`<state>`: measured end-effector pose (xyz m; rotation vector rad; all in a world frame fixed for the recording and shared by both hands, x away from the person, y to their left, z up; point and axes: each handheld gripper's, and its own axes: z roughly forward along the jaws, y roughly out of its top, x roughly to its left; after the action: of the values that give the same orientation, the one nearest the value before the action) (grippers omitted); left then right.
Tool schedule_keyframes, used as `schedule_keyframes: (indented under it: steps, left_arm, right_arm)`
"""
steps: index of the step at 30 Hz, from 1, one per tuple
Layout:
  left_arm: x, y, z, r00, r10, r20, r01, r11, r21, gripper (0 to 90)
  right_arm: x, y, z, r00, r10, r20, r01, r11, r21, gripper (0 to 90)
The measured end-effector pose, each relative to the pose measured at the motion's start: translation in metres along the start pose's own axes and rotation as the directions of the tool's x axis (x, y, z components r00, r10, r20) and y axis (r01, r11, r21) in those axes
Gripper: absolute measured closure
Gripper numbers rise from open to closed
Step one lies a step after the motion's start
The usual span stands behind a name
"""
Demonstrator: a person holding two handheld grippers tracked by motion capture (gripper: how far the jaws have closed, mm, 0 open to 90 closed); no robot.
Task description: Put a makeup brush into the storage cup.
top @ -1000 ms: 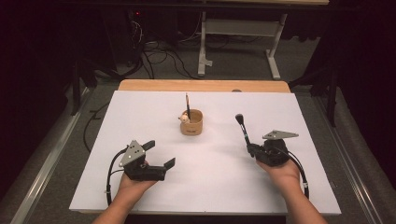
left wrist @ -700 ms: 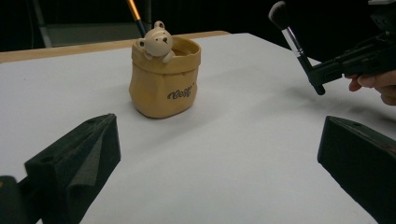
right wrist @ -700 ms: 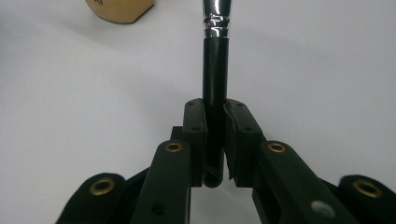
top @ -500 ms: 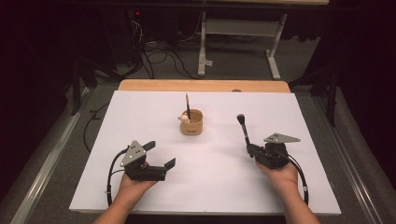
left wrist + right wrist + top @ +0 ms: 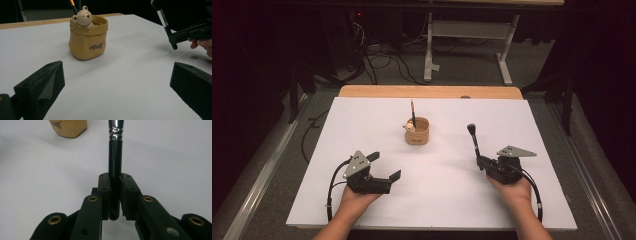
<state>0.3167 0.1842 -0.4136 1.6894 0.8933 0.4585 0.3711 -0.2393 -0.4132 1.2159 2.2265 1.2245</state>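
Observation:
A tan pot (image 5: 417,131) with a small bear figure on its rim stands mid-table and holds a thin dark brush; the left gripper view shows the pot (image 5: 88,40) ahead. My right gripper (image 5: 482,161) is shut on the black handle of a makeup brush (image 5: 473,139), which points up and away with its dark bristles at the top. In the right gripper view the brush handle (image 5: 115,162) is clamped between the pads. My left gripper (image 5: 384,166) rests low at the near left, jaws wide apart with nothing between them.
A white sheet (image 5: 362,120) covers the table, with a wooden strip (image 5: 427,91) along its far edge. Beyond it stand a white frame leg (image 5: 428,55) and floor cables (image 5: 382,57). Each gripper trails a black cable toward the near edge.

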Motion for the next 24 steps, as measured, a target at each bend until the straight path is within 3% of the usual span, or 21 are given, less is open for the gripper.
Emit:
schedule_keyframes:
  steps: [8,13,24]
  left_arm:
    - [0.0,-0.002,0.003,0.9998,0.011,0.015,-0.011,0.9998,0.013,1.2]
    - [0.0,-0.002,0.003,0.9998,0.011,0.015,-0.011,0.9999,0.004,1.7]
    - [0.002,-0.006,0.005,0.9996,-0.011,0.024,0.011,0.9999,0.004,1.6]
  right_arm:
    - [0.002,-0.005,-0.002,0.9998,-0.021,-0.003,0.021,0.997,-0.075,81.9]
    - [0.004,-0.008,-0.002,0.999,-0.037,0.024,0.04,0.993,-0.114,81.8]
    - [0.01,-0.011,0.003,0.9962,-0.077,0.04,0.082,0.988,-0.128,81.8]
